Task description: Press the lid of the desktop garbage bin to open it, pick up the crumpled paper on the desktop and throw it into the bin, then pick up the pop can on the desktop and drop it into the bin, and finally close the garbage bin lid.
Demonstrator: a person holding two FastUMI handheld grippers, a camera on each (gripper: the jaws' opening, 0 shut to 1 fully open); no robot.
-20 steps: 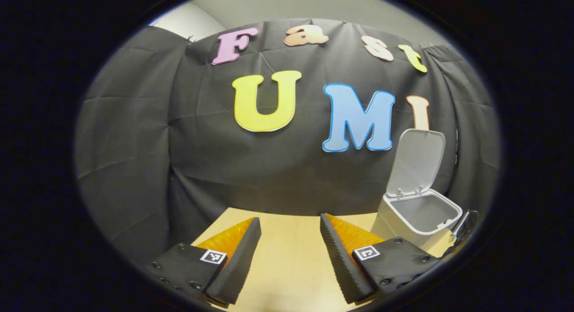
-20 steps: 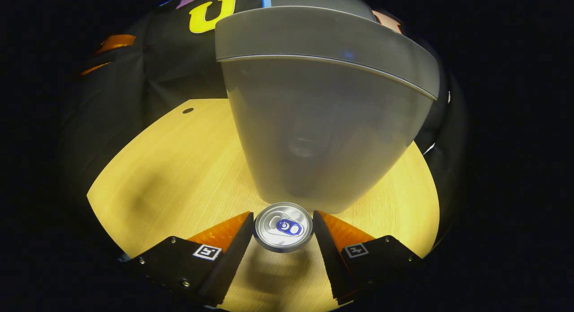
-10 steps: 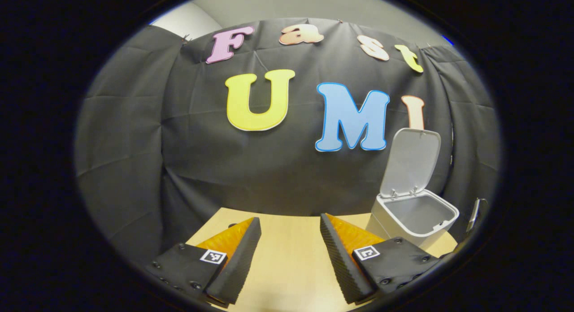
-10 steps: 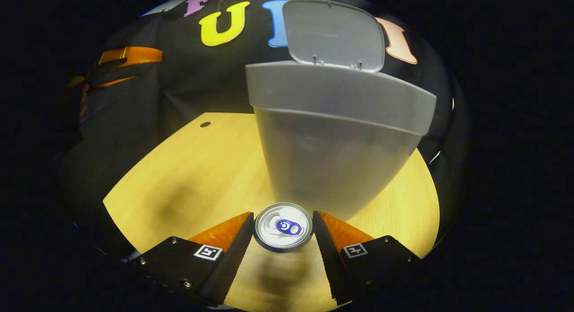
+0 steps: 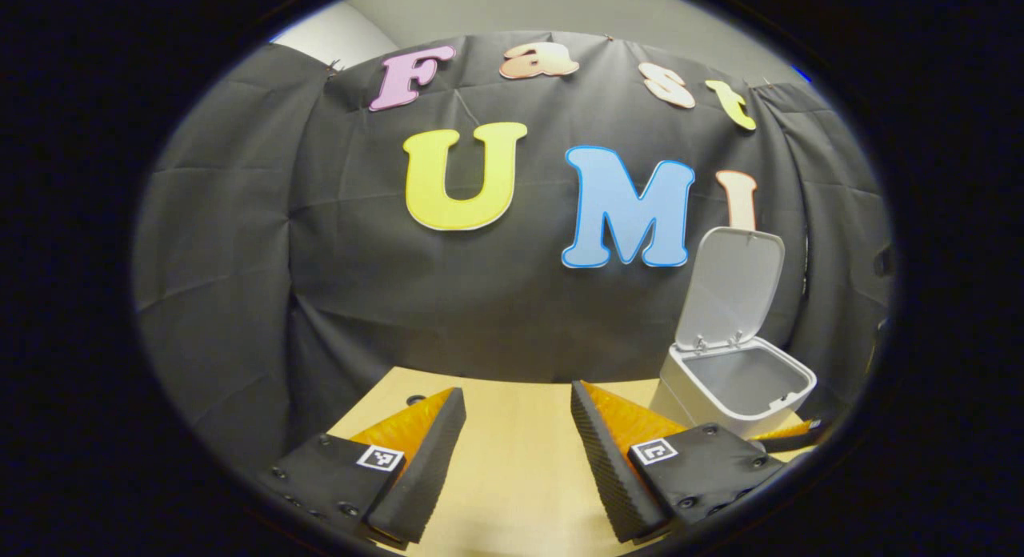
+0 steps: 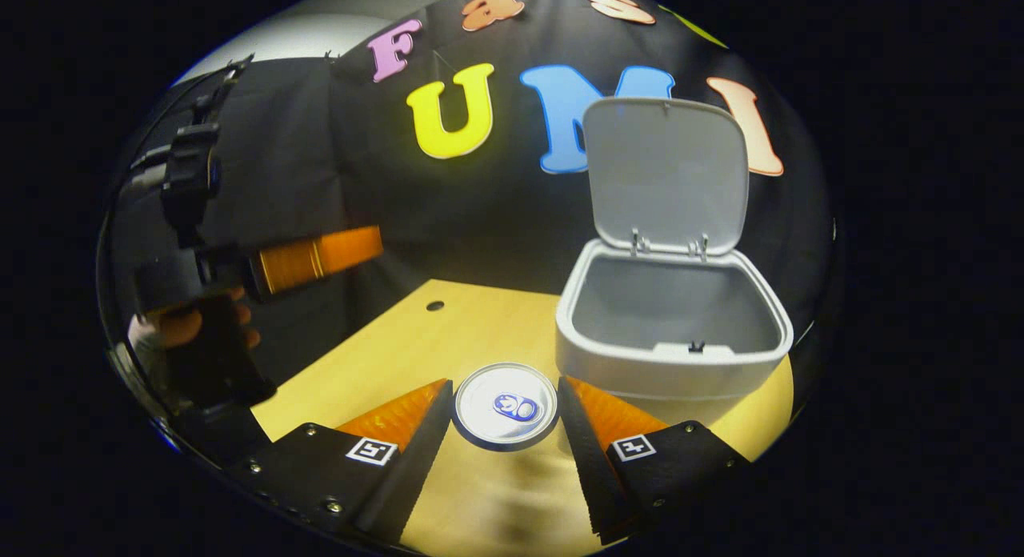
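In the right gripper view my right gripper (image 6: pixel 505 401) is shut on the pop can (image 6: pixel 505 405), whose silver top with a blue tab faces the camera. It is held above the table, just in front of the white bin (image 6: pixel 672 353). The bin's lid (image 6: pixel 666 173) stands upright and open, and the grey inside shows. In the left gripper view my left gripper (image 5: pixel 512 429) is open over the table with nothing between its fingers, and the bin (image 5: pixel 732 385) with its raised lid (image 5: pixel 730 285) stands at the right. No crumpled paper can be made out inside the bin.
The wooden table (image 6: pixel 400 357) has a small round hole (image 6: pixel 435 306) near its back edge. In the right gripper view the left gripper (image 6: pixel 316 257) and the hand holding it (image 6: pixel 180 325) hang at the left. The black cloth wall closes off the back.
My right gripper has risen with the pop can from beside the bin's base to above its rim, so the open inside now shows. The left gripper has stayed nearly still.
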